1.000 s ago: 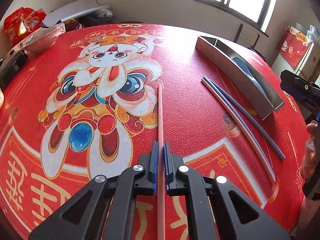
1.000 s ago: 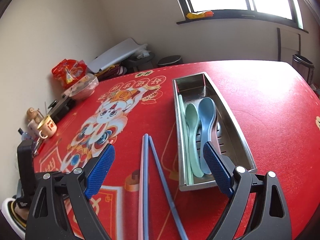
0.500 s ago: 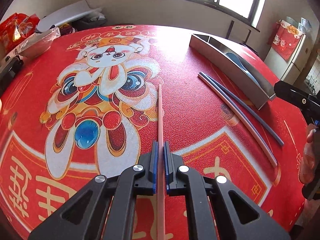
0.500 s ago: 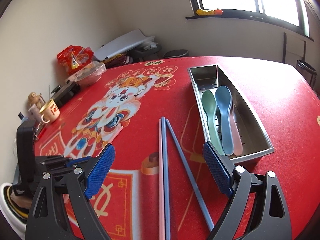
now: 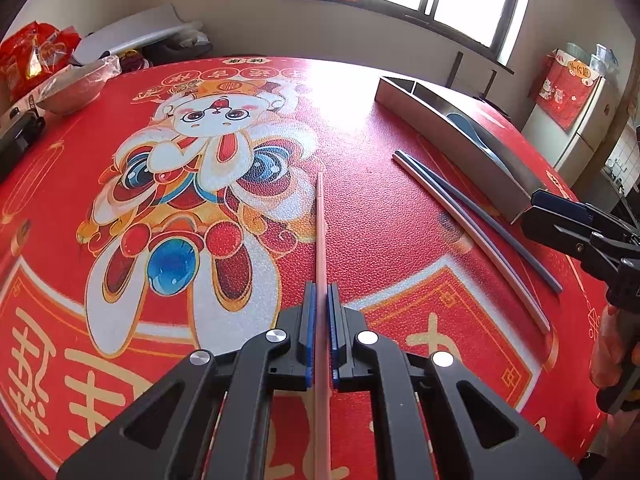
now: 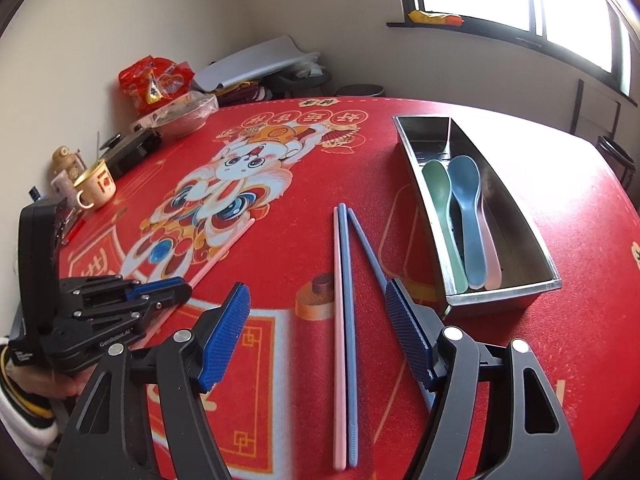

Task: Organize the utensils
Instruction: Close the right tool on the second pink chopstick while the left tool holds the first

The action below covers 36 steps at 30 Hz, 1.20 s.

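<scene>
My left gripper (image 5: 321, 300) is shut on a pink chopstick (image 5: 320, 232) that points forward over the red tablecloth; it also shows in the right wrist view (image 6: 224, 252). My right gripper (image 6: 320, 312) is open and empty, just above a pink chopstick (image 6: 338, 280) and two blue chopsticks (image 6: 347, 280) lying on the table. To their right a steel tray (image 6: 536, 240) holds a green spoon (image 6: 440, 200), a blue spoon (image 6: 466, 200) and a pink spoon, mostly hidden. The left wrist view shows the tray (image 5: 452, 136) and the loose chopsticks (image 5: 472, 224).
A round table with a red printed cloth (image 6: 248, 168). At its far left edge stand a cup (image 6: 96, 188), a black device (image 6: 132, 152), a covered bowl (image 6: 180, 116) and a red snack bag (image 6: 154, 84). A fridge (image 5: 572, 120) stands right of the table.
My left gripper has lifted slightly and turned right with the pink chopstick still held. My right gripper has pulled back and down over the loose chopsticks, jaws still open.
</scene>
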### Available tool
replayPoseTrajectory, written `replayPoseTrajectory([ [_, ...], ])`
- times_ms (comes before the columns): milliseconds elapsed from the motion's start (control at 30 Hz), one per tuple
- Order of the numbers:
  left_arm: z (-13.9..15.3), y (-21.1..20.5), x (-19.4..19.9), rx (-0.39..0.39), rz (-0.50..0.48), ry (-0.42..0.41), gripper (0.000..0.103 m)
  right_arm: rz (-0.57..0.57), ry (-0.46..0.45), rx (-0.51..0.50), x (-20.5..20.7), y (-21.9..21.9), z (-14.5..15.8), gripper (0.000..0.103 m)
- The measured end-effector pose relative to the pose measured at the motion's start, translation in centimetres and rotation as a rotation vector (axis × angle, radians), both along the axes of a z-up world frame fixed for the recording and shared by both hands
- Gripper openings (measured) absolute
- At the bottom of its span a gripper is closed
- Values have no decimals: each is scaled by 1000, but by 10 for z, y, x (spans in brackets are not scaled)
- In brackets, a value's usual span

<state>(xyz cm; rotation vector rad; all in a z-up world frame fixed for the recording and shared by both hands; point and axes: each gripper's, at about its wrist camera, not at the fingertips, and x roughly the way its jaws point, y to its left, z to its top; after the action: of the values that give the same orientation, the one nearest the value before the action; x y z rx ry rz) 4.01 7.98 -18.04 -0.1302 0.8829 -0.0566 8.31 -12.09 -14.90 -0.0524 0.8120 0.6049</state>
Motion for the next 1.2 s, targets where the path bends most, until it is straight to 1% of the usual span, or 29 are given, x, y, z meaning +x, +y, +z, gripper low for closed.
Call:
replayPoseTrajectory([
  [100, 0, -1, 0, 6, 0, -1, 7, 6, 8, -4, -1, 2, -3, 68],
  [200, 0, 0, 0, -7, 0, -1, 7, 19, 9, -10, -3, 5, -4, 65],
  [467, -1, 4, 0, -39, 3, -2, 7, 19, 19, -29, -5, 8, -8, 64],
  [667, 0, 5, 0, -40, 3, -2, 7, 18, 21, -32, -5, 9, -9, 63],
  [733, 0, 5, 0, -43, 3, -2, 7, 12, 24, -35, -5, 9, -10, 60],
  [767, 0, 5, 0, -45, 3, -3, 7, 10, 30, -39, -5, 8, -12, 52],
  [800, -1, 5, 0, -48, 3, -3, 7, 7, 37, -46, -5, 7, -14, 47],
  [833, -1, 5, 0, -49, 3, -4, 7, 4, 44, -51, -5, 5, -16, 45],
  [900, -1, 5, 0, -51, 3, -4, 7, 1, 54, -56, -5, 2, -18, 38],
  [1200, -1, 8, -1, -69, 5, -4, 7, 21, 72, -96, -8, 7, -28, 34],
])
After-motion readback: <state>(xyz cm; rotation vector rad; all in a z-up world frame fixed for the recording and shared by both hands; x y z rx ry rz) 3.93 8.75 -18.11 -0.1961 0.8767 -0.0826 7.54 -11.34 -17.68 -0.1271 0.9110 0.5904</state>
